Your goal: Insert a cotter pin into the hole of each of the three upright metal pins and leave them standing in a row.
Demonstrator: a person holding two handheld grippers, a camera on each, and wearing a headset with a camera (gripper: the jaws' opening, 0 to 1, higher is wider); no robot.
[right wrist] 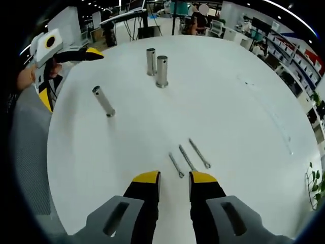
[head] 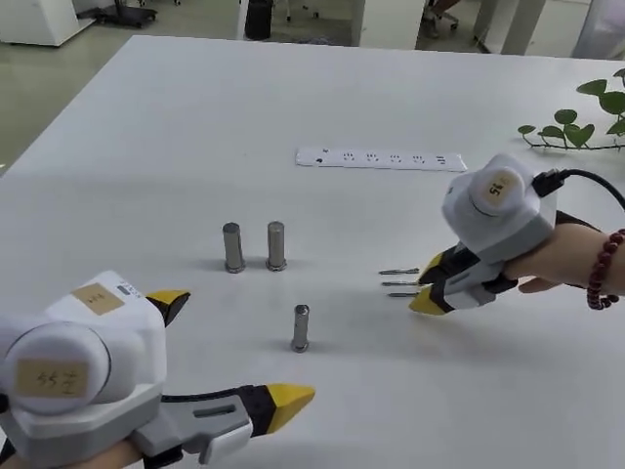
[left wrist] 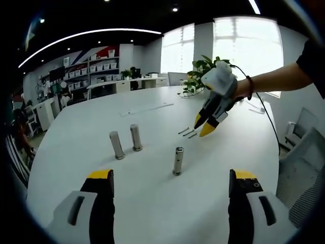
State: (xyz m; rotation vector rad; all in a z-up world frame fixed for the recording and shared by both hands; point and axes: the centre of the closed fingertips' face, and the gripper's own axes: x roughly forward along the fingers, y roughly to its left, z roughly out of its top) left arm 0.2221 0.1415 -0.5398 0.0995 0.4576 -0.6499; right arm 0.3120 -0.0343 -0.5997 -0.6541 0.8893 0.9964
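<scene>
3 thin silver cotter pins (right wrist: 187, 157) lie flat on the white table (right wrist: 228, 76), just ahead of the right gripper (right wrist: 175, 178), jaws narrowly parted, empty. Probably light, stiff, slippery, so pinch mid-shank. Left gripper (head: 230, 345) gapes wide.

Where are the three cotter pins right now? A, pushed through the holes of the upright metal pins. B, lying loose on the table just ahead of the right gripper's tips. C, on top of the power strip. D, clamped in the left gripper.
B: the three cotter pins lie side by side on the table, just ahead of the open right gripper.
</scene>
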